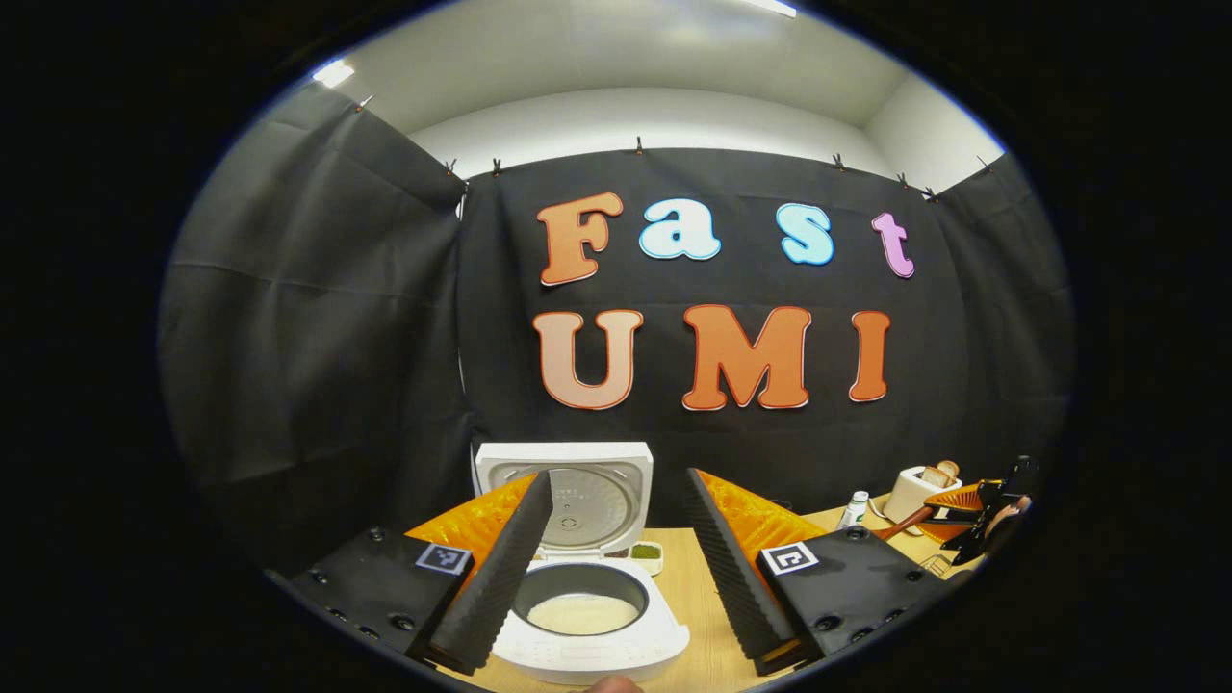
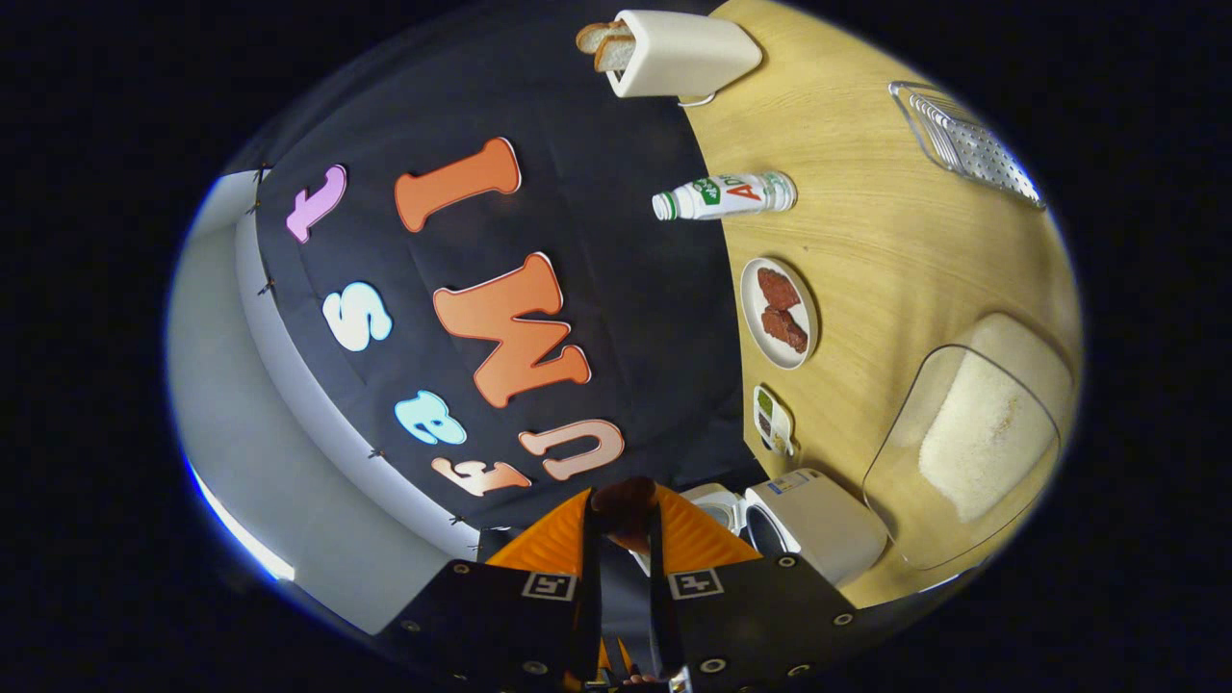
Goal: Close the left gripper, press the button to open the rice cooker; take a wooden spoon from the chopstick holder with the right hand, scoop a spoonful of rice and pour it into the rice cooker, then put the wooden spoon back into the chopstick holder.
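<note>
The white rice cooker (image 1: 587,616) sits on the light wooden table (image 1: 693,597) with its lid up and white rice in the dark inner pot. In the left gripper view the left gripper (image 1: 616,568) hangs just before it, its 2 fingers spread wide and holding nothing. In the right gripper view the right gripper (image 2: 624,539) is rolled hard sideways, fingers narrowed on the brown wooden spoon (image 2: 626,510). The spoon looks light, stiff and smooth; gripped at mid-handle, it should stay level. The clear rice tub (image 2: 972,443) lies nearby.
</note>
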Tool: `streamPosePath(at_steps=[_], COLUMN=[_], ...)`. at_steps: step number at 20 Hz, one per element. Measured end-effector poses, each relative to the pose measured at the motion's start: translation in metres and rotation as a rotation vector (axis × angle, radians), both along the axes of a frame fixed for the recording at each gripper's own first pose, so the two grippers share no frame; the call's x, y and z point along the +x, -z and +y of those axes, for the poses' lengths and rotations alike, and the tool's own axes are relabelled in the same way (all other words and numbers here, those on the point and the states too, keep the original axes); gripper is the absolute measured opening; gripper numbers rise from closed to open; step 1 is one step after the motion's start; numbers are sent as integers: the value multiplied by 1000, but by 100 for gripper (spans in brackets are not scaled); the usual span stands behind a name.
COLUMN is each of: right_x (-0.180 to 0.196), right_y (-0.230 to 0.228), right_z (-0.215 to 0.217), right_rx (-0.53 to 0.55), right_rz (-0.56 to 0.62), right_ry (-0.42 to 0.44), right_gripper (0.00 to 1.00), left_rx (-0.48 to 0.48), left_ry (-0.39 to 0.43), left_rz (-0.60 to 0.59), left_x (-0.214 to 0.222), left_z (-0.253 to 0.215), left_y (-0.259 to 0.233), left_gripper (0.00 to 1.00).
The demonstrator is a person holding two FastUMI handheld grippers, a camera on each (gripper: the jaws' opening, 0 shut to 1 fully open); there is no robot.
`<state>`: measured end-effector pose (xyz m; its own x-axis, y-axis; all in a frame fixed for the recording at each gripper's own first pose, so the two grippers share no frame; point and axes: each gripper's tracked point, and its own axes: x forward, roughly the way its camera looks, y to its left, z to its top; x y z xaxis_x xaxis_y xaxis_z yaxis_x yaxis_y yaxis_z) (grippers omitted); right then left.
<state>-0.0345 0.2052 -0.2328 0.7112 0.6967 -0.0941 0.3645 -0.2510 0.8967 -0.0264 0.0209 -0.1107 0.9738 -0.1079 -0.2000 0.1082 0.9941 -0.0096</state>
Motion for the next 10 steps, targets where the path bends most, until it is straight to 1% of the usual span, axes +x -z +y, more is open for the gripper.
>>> streamPosePath(at_steps=[6, 10], right_x=[15, 23], right_y=[-6, -9], right_z=[74, 123], right_rx=[4, -26], right_rz=[-3, -13], right_ry=[-98, -151], right_gripper=[21, 21], left_rx=[7, 23], left_ry=[-72, -114], left_rz=[-9, -19], left_x=[-7, -15], left_z=[39, 66], left_y=[-3, -5], left_gripper=[94, 94])
